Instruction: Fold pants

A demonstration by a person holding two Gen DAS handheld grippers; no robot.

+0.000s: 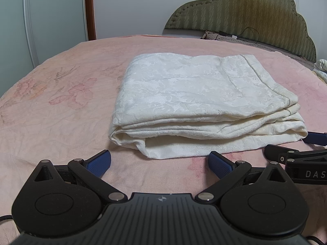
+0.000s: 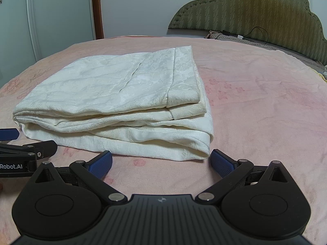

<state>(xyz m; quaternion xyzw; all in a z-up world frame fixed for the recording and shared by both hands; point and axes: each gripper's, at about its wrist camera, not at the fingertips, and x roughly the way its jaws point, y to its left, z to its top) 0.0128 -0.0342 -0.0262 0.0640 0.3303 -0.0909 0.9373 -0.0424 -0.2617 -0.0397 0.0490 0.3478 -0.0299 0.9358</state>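
Already our left gripper [image 1: 159, 164] sits low at the near edge of the pants [image 1: 196, 102], blue fingers spread wide and holding nothing. The pants lie mid-bed [image 1: 61, 106] in a thick squared stack, so we judge the folding nearly done (at most a tidy-up): press and square the loose near layers rather than lift them. Cream brocade, plush and heavy, hemmed at the right. Our right gripper [image 2: 161, 163] is equally wide and empty at the stack's right corner.

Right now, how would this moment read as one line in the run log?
pants: folded in stack on bed | left tongs: open, clear of cloth | right tongs: open, clear of cloth | nothing held
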